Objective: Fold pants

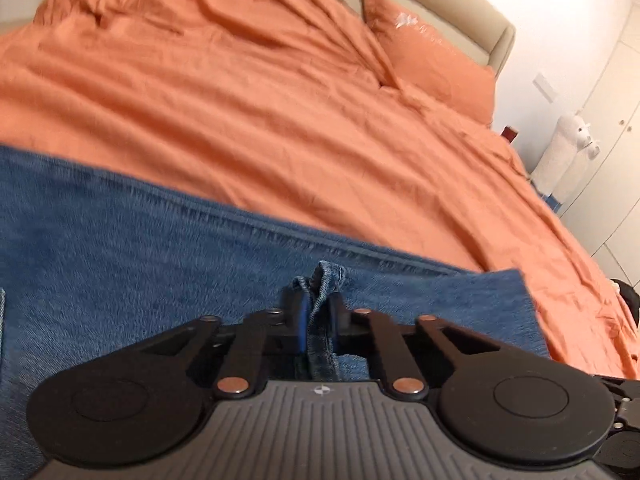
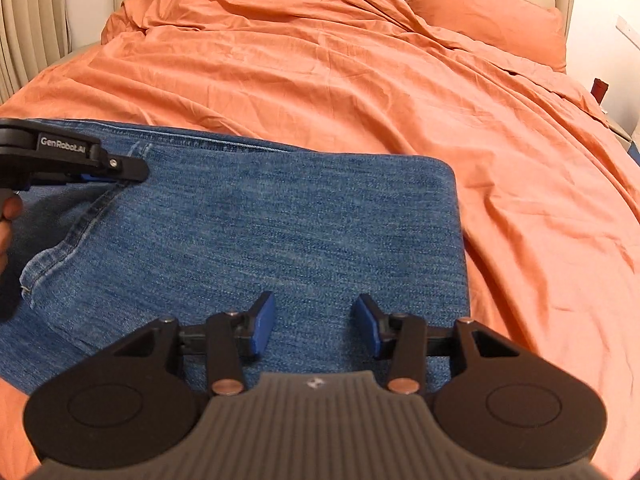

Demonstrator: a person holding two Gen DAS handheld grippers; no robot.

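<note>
Blue denim pants [image 2: 256, 232] lie folded flat on the orange bed cover, with a rounded fold edge on the right; they also fill the lower half of the left wrist view [image 1: 120, 256]. My left gripper [image 1: 318, 304] is shut on a bunched hem or seam of the pants [image 1: 326, 280]. It shows from the side in the right wrist view [image 2: 120, 172], at the pants' left part. My right gripper [image 2: 313, 322] is open and empty, its blue pads [image 2: 264, 320] hovering just above the near part of the denim.
The orange bed cover [image 2: 360, 80] stretches far ahead and to the right. Orange pillows [image 2: 480, 12] lie against a beige headboard [image 1: 472, 4]. A dark red item [image 2: 600, 89] and a white plush toy [image 1: 568, 148] stand beside the bed's right edge.
</note>
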